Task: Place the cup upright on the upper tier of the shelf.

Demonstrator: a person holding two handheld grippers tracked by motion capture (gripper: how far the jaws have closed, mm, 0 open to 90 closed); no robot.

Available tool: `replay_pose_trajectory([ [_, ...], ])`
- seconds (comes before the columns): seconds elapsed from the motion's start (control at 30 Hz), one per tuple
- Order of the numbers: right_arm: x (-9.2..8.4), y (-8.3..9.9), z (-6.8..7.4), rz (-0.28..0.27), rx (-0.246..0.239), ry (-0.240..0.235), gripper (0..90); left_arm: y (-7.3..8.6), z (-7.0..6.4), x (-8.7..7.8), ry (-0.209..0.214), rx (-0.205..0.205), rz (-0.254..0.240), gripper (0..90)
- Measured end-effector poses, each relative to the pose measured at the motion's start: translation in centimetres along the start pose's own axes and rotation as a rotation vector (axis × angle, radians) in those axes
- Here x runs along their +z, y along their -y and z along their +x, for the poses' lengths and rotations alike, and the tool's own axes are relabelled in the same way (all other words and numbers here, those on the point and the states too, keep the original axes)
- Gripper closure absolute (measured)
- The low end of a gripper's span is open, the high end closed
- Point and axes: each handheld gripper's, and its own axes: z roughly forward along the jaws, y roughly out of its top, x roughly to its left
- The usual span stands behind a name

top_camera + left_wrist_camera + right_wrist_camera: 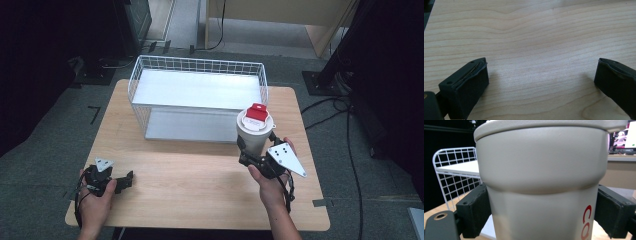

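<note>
A tall cream plastic cup (255,134) with a round lid and a red flip tab (257,112) on top is held up above the light wooden surface (200,175). In the high view it sits at about 3 o'clock from the middle of the surface, just in front of the right end of the basket. It stands upright. In the right gripper view the cup (541,182) is very close, and red letters (586,222) show low on its side.

The right gripper (256,150) holds the cup. Its two black fingers (474,210) press on the narrow lower part of the cup, one on each side, under the wide top part. The person's right hand (272,182) grips it from behind, and the grey three-cornered plate (286,158) sits on top.

The left gripper (125,181) is at about 8 o'clock, near the front left edge of the surface, held by the left hand (95,197). Its fingers (466,87) are spread wide with bare wood between them, and they hold nothing.

A white wire basket (197,95) with a flat white shelf inside stands at 12 o'clock, at the back of the surface. The floor (60,115) around is grey, with black cables (350,150) on the right.
</note>
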Motion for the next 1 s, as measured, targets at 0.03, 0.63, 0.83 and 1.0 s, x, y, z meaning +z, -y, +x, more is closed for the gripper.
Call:
replay_pose_trajectory([
  [0.03, 0.2, -0.2, 0.1, -0.005, -0.003, -0.003, 11.4, 0.0, 0.0, 0.0, 0.0, 0.0, 0.0, 0.0],
  [0.63, 4.0, -4.9, 2.2, -0.084, -0.022, -0.032, 11.4, 0.0, 0.0, 0.0, 0.001, 0.0, 0.003, 0.0],
  [0.83, 6.3, -6.4, 2.7, -0.097, -0.012, -0.031, 11.4, 0.0, 0.0, 0.0, 0.0, 0.001, 0.001, 0.0],
  [1.0, 8.3, -7.3, 2.8, -0.103, -0.011, -0.027, 11.4, 0.0, 0.0, 0.0, 0.001, 0.001, 0.001, 0.0],
])
